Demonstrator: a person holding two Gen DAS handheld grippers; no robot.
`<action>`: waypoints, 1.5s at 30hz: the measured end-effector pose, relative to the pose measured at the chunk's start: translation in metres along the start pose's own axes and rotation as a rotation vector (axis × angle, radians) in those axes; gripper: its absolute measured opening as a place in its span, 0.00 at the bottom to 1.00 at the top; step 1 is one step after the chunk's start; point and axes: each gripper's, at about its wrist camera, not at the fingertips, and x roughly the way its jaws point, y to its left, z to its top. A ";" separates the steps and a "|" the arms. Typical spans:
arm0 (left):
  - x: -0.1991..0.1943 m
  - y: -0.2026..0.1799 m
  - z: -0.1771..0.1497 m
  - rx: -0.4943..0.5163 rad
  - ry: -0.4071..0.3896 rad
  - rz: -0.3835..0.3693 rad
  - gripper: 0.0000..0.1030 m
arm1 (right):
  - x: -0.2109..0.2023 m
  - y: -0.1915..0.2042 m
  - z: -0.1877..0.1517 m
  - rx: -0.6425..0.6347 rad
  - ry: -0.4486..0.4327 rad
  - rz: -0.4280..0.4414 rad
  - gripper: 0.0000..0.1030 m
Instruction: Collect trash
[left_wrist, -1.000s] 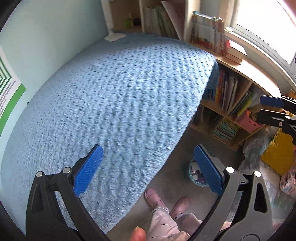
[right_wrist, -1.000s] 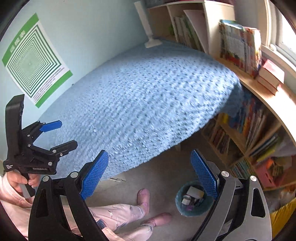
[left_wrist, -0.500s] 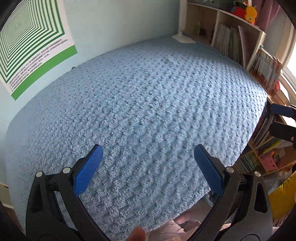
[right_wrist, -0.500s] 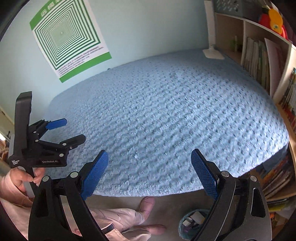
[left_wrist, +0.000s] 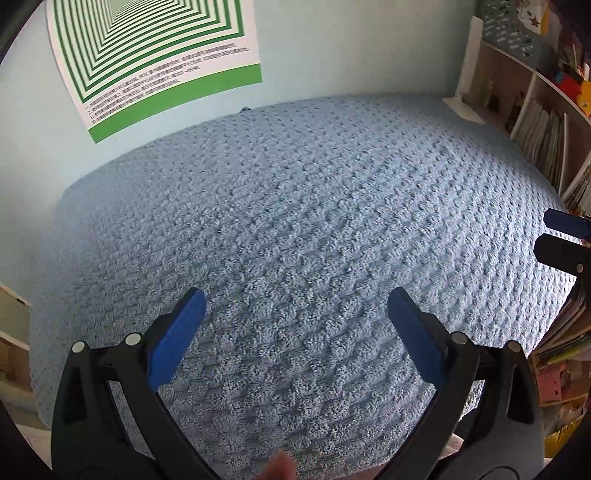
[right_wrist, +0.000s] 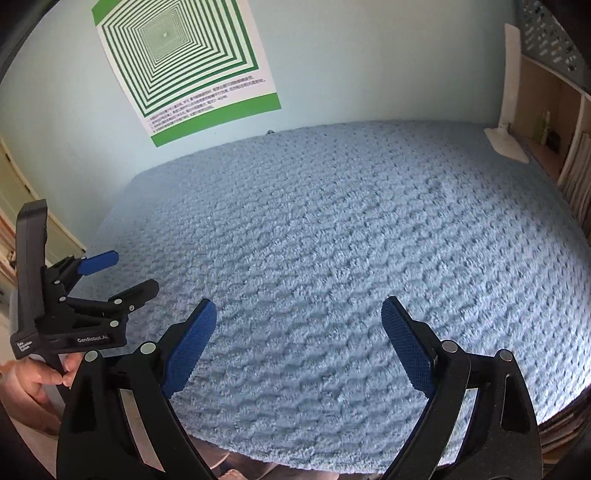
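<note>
Both wrist views face a bed covered with a knobbly light-blue blanket (left_wrist: 303, 236) (right_wrist: 351, 236). I see no trash on it in either view. My left gripper (left_wrist: 295, 314) hovers open above the blanket's near part, nothing between its blue pads. My right gripper (right_wrist: 299, 325) is open too, with nothing in it. The left gripper (right_wrist: 118, 271) also shows at the left of the right wrist view, held by a hand (right_wrist: 33, 380). Tips of the right gripper (left_wrist: 561, 236) poke in at the right edge of the left wrist view.
A green-and-white striped poster (right_wrist: 184, 62) hangs on the pale blue wall behind the bed. Wooden shelves with books (left_wrist: 543, 133) run along the bed's right side. A white lamp base (right_wrist: 506, 142) rests at the bed's far right corner.
Both views have swung up from the floor, feet and small trash basket to the bed top and the wall poster. Both grippers stayed open.
</note>
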 end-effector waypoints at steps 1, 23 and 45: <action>0.001 0.005 0.000 -0.018 0.002 0.014 0.94 | 0.003 0.002 0.004 -0.017 0.002 0.004 0.87; -0.016 0.033 -0.013 -0.265 -0.019 0.166 0.94 | 0.047 0.031 0.043 -0.206 0.035 0.120 0.88; -0.012 0.038 0.002 -0.279 -0.046 0.179 0.94 | 0.058 0.036 0.050 -0.190 0.016 0.116 0.88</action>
